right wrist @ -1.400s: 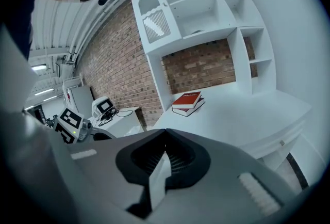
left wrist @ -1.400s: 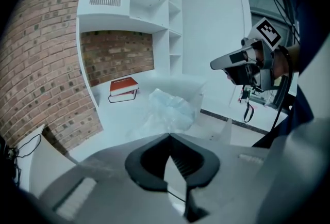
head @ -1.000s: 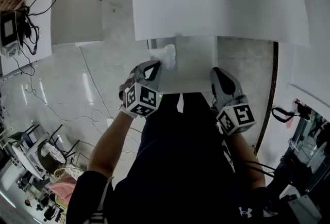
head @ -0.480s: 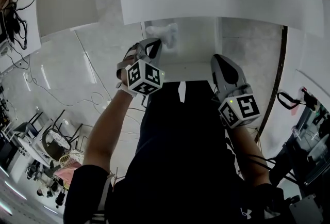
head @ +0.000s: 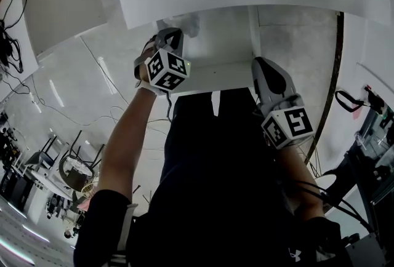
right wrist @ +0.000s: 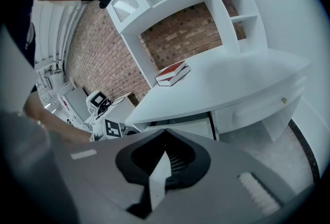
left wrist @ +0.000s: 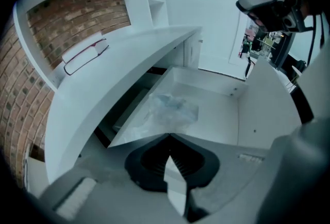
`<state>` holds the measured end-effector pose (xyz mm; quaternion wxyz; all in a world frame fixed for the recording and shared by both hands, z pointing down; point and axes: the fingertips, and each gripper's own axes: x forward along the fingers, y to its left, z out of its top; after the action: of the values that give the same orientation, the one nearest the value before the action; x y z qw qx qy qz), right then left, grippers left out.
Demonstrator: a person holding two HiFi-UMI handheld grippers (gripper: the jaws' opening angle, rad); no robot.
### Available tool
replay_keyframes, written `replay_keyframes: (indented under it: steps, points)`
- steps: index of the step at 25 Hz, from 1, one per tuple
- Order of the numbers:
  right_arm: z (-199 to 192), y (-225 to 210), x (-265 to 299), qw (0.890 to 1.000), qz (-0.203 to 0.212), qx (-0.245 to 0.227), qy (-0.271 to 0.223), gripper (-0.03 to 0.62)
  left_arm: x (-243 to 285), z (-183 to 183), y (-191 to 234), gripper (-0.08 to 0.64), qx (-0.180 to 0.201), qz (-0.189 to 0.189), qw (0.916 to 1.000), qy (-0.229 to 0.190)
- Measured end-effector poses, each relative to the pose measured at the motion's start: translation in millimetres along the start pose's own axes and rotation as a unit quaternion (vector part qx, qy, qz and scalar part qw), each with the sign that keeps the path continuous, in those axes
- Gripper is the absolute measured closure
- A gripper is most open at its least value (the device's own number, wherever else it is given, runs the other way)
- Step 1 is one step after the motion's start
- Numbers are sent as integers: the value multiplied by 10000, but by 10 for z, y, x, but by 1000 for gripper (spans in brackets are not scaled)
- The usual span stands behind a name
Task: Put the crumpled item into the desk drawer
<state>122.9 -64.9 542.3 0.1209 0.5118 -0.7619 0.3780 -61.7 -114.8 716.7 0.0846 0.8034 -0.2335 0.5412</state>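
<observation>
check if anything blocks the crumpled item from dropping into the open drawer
Nothing visible does. The left gripper holds the crumpled item at its jaw tips directly over the open drawer, and the drawer floor around it looks bare.

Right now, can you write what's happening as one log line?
left gripper: shut on crumpled whitish translucent item | item: over open white desk drawer | right gripper: shut, empty

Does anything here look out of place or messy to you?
Only one thing: a crumpled clear wad is pinched at the tips of the left gripper, over the pulled-out drawer under the white desk. It is the one rumpled item in a tidy scene. Nothing looks spilled or broken.
</observation>
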Motion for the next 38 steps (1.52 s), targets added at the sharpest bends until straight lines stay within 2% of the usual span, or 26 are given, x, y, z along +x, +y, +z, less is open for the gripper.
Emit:
replay_keyframes:
  steps: [8, 15, 24, 29, 38]
  points:
    - [-21, -165, -31, 9995, -228, 235, -53, 589, 302, -72, 12, 558, -98, -206, 9992, 342]
    - [-41, -263, -25, 9988, -331, 357, -68, 589, 582, -167, -51, 558, -204, -317, 9954, 879]
    - [-3, -224, -21, 9990, -305, 326, -35, 589, 797, -310, -65, 558, -101, -305, 9858, 1646]
    - [11, -236, -19, 9991, -293, 313, -36, 589, 880, -331, -85, 557, 81, -255, 9818, 1882]
    - [6, -189, -48, 9990, -257, 358, -51, 589, 926, -396, -129, 557, -28, -250, 9778, 2080]
